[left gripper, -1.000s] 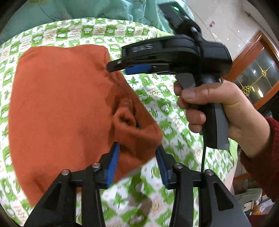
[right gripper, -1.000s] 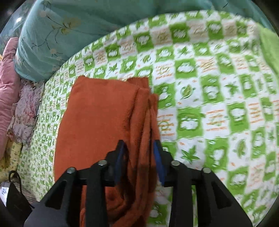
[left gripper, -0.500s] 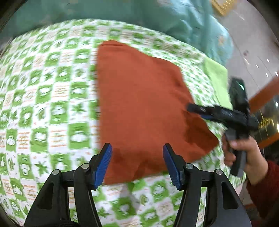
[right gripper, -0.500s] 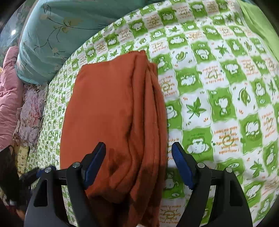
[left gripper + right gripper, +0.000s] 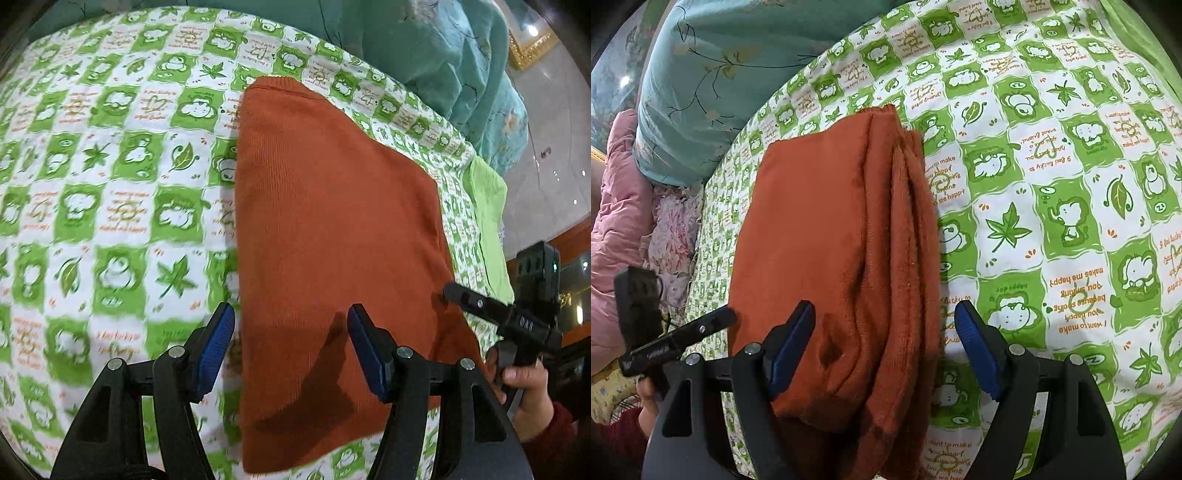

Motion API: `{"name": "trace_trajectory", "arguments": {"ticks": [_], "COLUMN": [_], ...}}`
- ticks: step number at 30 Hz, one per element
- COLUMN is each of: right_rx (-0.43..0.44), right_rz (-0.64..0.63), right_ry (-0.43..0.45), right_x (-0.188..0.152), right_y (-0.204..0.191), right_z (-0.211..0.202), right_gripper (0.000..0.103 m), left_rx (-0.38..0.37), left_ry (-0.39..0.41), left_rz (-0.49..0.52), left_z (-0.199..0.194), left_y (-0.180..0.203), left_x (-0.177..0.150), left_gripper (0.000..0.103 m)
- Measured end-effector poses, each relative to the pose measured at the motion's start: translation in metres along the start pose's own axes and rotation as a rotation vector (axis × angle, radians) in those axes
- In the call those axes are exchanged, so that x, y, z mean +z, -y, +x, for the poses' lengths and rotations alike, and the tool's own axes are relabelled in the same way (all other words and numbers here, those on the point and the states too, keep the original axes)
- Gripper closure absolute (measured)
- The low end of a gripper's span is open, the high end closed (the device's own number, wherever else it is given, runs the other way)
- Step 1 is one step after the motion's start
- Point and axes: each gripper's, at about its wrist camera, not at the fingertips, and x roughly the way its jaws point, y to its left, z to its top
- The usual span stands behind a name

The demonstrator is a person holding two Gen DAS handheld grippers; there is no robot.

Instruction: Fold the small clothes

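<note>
Left wrist view: the folded orange garment (image 5: 332,236) lies flat on the green-checked sheet (image 5: 110,166). The left gripper (image 5: 291,350) hangs over its near edge, jaws opening, pads clear of the cloth. The right gripper (image 5: 480,302) sits at the far right.

Right wrist view: the right gripper's (image 5: 884,354) jaws stand spread over the garment's (image 5: 820,229) layered right edge, gripping nothing.

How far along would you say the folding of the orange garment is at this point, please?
Done: the orange garment lies folded into a compact stack on the green-and-white bedsheet, with layered edges along one side. In hand: nothing. The left tongs are opening above it, and the right tongs stand open over the layered edge. Left: possibly a final fold or tidy; I see no other clothes waiting.
</note>
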Motion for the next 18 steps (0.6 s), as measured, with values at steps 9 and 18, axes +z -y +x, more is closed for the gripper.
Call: {"name": "trace_trajectory", "arguments": {"ticks": [9,18], "right_rx": [0.107,0.184], "right_rz": [0.041,0.046], "right_ry": [0.022,-0.017], "right_x": [-0.003,-0.004], "right_y": [0.014,-0.002], "right_z": [0.015,0.025], "right_gripper": [0.025,0.079], "left_rx": [-0.085,-0.128], "left_ry": [-0.019,0.035], "left_rz": [-0.115,-0.052], "left_z": [0.042,0.026], "left_y": [-0.018,-0.002], "left_x": [0.022,0.025], "left_gripper": [0.030,0.077]}}
